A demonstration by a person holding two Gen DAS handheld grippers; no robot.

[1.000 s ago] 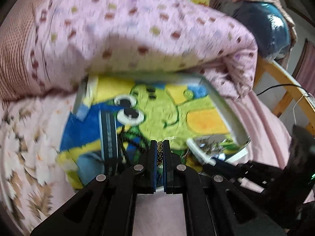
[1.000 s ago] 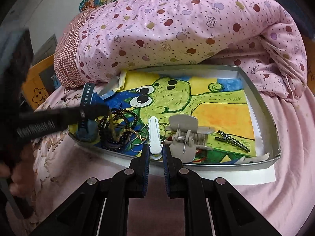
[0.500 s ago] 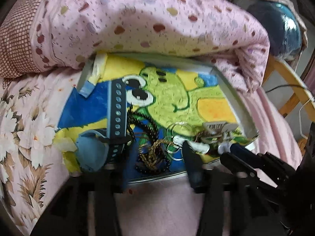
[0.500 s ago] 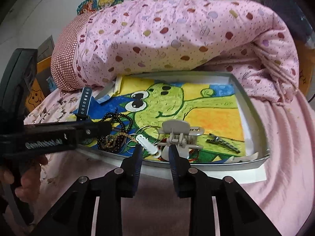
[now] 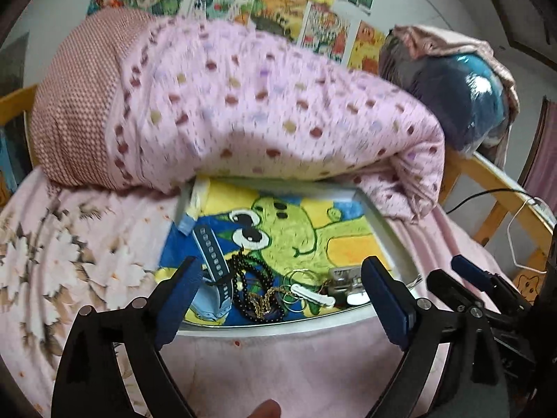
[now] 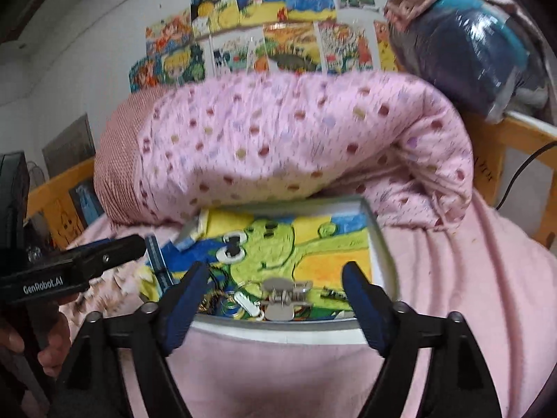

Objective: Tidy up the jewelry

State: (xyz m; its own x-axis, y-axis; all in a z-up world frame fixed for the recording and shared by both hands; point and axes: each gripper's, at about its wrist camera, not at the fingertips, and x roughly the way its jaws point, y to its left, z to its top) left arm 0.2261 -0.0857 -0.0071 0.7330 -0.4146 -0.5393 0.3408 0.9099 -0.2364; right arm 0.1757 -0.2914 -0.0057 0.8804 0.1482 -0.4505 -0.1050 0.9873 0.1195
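A shallow metal tray (image 5: 386, 240) (image 6: 278, 327) lined with a green frog picture lies on the pink bed. Along its near edge lie a blue watch (image 5: 213, 261) (image 6: 158, 261), a black bead bracelet (image 5: 249, 275), a gold chain (image 5: 266, 299), thin rings (image 5: 296, 277), a white clip (image 5: 311, 294) (image 6: 247, 304), a grey claw clip (image 5: 343, 277) (image 6: 283, 296) and a dark hairpin (image 6: 334, 294). My left gripper (image 5: 282, 264) is open and empty just short of the tray. My right gripper (image 6: 275, 268) is also open and empty at the near rim.
A rolled pink spotted quilt (image 5: 261, 111) (image 6: 296, 139) overhangs the tray's far side. A wooden bed rail (image 5: 487, 174) and a wrapped blue bundle (image 5: 466, 97) are at the right. A hand (image 6: 52, 348) holds the left gripper's handle at lower left.
The left gripper, shut on the gold chain a second ago, has opened and drawn back; the chain lies in the tray. The right gripper has opened wide and pulled back from the white clip.
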